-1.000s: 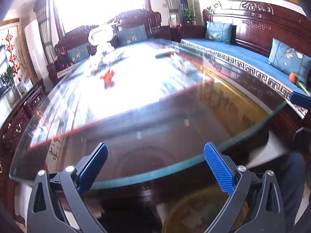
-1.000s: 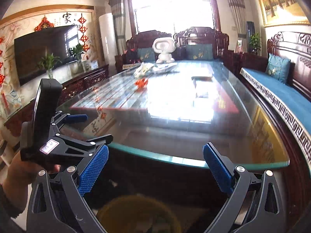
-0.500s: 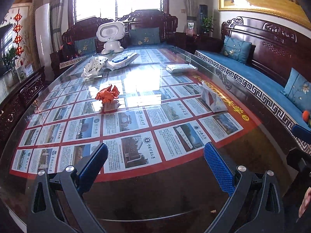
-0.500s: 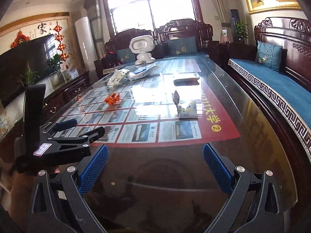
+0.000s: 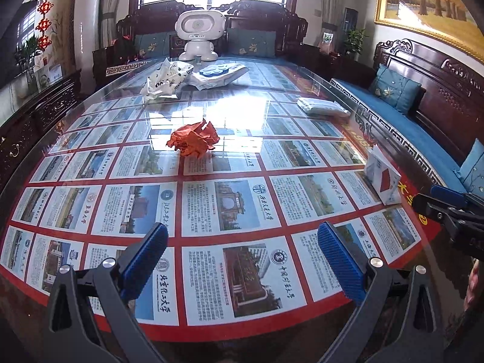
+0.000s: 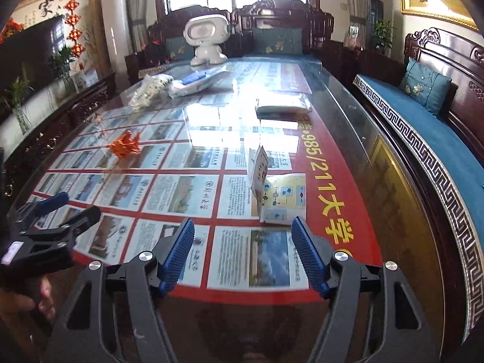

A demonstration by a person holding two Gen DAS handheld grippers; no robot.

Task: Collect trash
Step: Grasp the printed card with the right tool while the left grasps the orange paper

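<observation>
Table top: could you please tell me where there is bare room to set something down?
Free: the near strip of table between the orange paper wad and folded leaflet. Crowded: the far end, around the bags and robot toy.

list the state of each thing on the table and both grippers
left gripper: open, empty, above the table
right gripper: open, empty, near the leaflet
orange paper: crumpled, lying loose
leaflet: folded, part standing up
white bag: crumpled
blue-print bag: lying flat
white packet: flat, near the right edge
toy robot: upright at the far end
</observation>
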